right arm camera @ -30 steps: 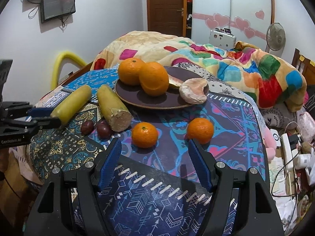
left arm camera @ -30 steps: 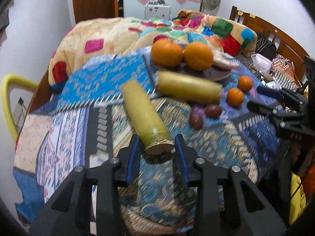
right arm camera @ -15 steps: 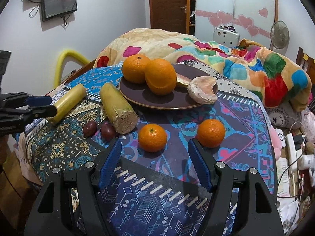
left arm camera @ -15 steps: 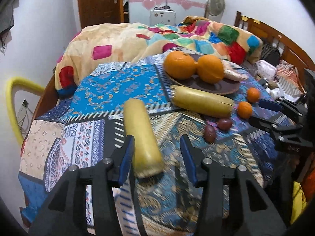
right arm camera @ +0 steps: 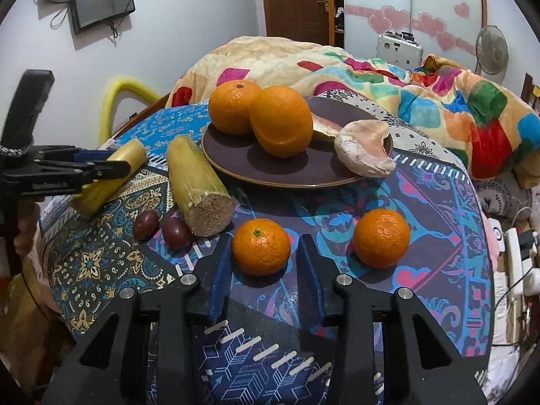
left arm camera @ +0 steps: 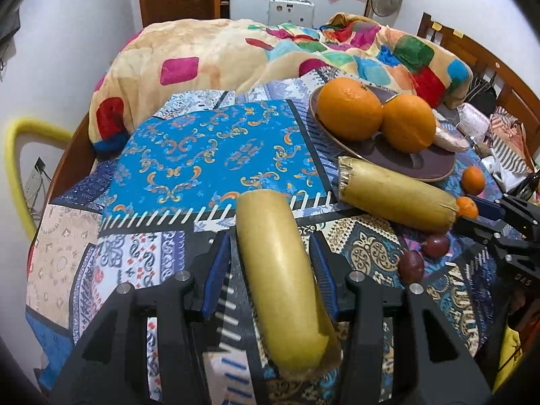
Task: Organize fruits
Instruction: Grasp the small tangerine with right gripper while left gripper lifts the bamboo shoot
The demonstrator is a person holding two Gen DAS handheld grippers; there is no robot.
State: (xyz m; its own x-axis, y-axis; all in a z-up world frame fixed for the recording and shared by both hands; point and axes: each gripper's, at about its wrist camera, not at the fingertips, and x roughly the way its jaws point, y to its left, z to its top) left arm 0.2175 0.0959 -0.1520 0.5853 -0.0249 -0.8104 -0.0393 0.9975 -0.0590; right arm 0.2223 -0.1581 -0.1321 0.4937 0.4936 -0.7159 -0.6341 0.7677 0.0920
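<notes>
The patterned cloth on the surface (left arm camera: 209,155) carries everything. At its far side the brown plate (right arm camera: 270,172) holds two big oranges (right arm camera: 280,121) and a peel. My left fingers (left arm camera: 270,263), which stood short of the near sugarcane piece (left arm camera: 276,270) a second ago, now straddle it, open, contact unclear; that piece is set for lifting. My right fingers (right arm camera: 263,263) have narrowed around the small tangerine (right arm camera: 261,247) but remain open, so I judge both grasps imminent.
</notes>
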